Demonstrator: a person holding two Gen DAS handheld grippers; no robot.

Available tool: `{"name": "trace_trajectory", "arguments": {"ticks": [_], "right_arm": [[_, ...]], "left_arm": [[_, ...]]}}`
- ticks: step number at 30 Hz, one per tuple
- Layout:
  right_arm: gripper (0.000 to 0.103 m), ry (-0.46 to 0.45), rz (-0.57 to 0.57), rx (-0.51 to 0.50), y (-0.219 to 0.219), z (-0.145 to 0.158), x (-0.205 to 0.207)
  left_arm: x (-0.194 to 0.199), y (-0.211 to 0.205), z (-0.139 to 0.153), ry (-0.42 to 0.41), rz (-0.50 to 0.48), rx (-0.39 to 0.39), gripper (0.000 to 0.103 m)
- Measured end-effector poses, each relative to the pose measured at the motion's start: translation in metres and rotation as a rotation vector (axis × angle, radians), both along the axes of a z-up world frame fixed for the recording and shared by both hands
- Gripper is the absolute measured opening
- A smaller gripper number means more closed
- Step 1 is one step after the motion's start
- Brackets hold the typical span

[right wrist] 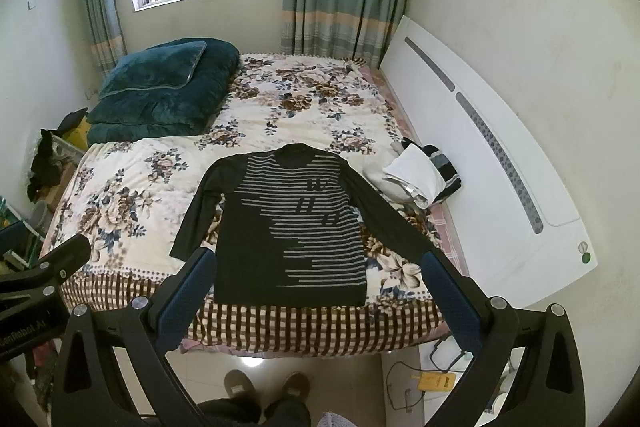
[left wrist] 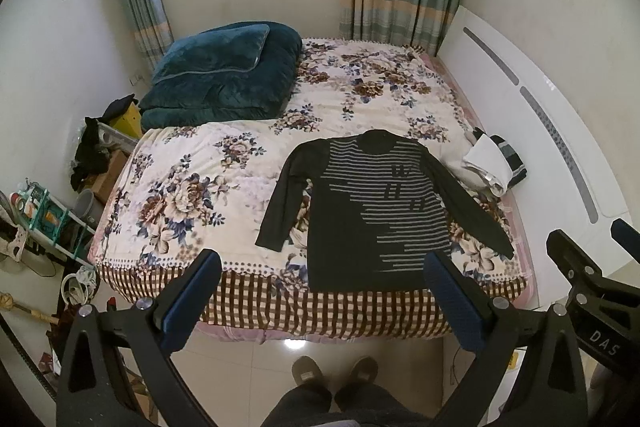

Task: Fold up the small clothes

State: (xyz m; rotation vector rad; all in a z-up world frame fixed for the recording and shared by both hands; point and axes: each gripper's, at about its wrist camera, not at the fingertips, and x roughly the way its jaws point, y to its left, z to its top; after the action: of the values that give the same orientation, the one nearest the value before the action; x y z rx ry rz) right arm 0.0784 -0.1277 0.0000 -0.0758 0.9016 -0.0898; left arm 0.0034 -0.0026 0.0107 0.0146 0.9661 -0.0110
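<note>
A black long-sleeved sweater with grey stripes (left wrist: 372, 211) (right wrist: 296, 227) lies flat and face up on the flowered bed cover, sleeves spread out to both sides, hem at the bed's near edge. My left gripper (left wrist: 322, 269) hangs open above the floor in front of the bed, with nothing between its blue pads. My right gripper (right wrist: 320, 265) is open too and holds nothing, at about the same height beside it. Both are well short of the sweater.
A folded teal quilt (left wrist: 224, 83) sits at the bed's far left. A small stack of folded clothes (left wrist: 494, 163) lies by the white headboard (left wrist: 560, 131) on the right. Cluttered shelves (left wrist: 48, 219) stand left of the bed. A person's slippered feet (left wrist: 334, 373) stand on the tiled floor.
</note>
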Motion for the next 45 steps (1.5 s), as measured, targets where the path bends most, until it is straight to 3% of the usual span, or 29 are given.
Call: {"name": "trace_trajectory", "arguments": {"ticks": [19,45], "right_arm": [[0.103,-0.017,0.005,0.003,0.004,0.019,0.001],[0.103,-0.029,0.005,0.008,0.001,0.021,-0.001]], "left_arm": [[0.002,-0.004,0.014,-0.014,0.001,-0.005,0.103],[0.006,-0.007,0.021,-0.029,0.001,-0.008,0.103]]}}
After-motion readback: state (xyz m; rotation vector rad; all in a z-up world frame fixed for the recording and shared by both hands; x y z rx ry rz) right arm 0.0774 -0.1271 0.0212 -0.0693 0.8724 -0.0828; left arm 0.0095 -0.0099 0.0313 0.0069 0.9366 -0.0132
